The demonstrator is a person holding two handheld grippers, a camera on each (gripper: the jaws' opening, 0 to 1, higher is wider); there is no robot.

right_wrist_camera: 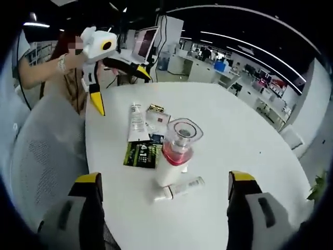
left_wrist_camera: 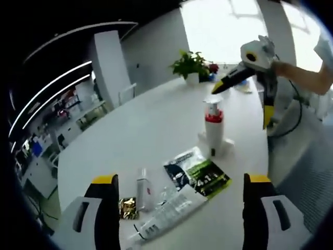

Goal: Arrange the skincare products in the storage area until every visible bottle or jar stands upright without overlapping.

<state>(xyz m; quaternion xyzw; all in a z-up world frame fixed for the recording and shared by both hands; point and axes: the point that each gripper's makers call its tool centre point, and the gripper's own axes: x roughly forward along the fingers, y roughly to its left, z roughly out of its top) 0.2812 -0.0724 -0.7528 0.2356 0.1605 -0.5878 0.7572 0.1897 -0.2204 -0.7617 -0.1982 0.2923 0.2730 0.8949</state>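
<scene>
A white pump bottle (left_wrist_camera: 214, 125) (right_wrist_camera: 174, 151) with a red band and clear cap stands upright mid-table. A small white tube (right_wrist_camera: 179, 188) lies at its base. Nearer the left gripper lie a long white tube (left_wrist_camera: 166, 211) (right_wrist_camera: 136, 122), a small white bottle with a red label (left_wrist_camera: 143, 187) (right_wrist_camera: 158, 121), a gold foil packet (left_wrist_camera: 127, 207) (right_wrist_camera: 155, 108) and a green-and-black sachet (left_wrist_camera: 200, 172) (right_wrist_camera: 141, 153). My left gripper (left_wrist_camera: 181, 179) (right_wrist_camera: 122, 91) hovers open above this group. My right gripper (right_wrist_camera: 164, 178) (left_wrist_camera: 242, 103) is open in the air beyond the pump bottle, holding nothing.
Everything sits on a round white table (left_wrist_camera: 135, 130) (right_wrist_camera: 250, 130). A potted plant (left_wrist_camera: 191, 65) (right_wrist_camera: 317, 187) stands at its far edge. A grey mesh chair (right_wrist_camera: 41, 151) (left_wrist_camera: 307, 172) is at the table's side. A person's forearm (left_wrist_camera: 307, 78) (right_wrist_camera: 44, 70) holds each gripper.
</scene>
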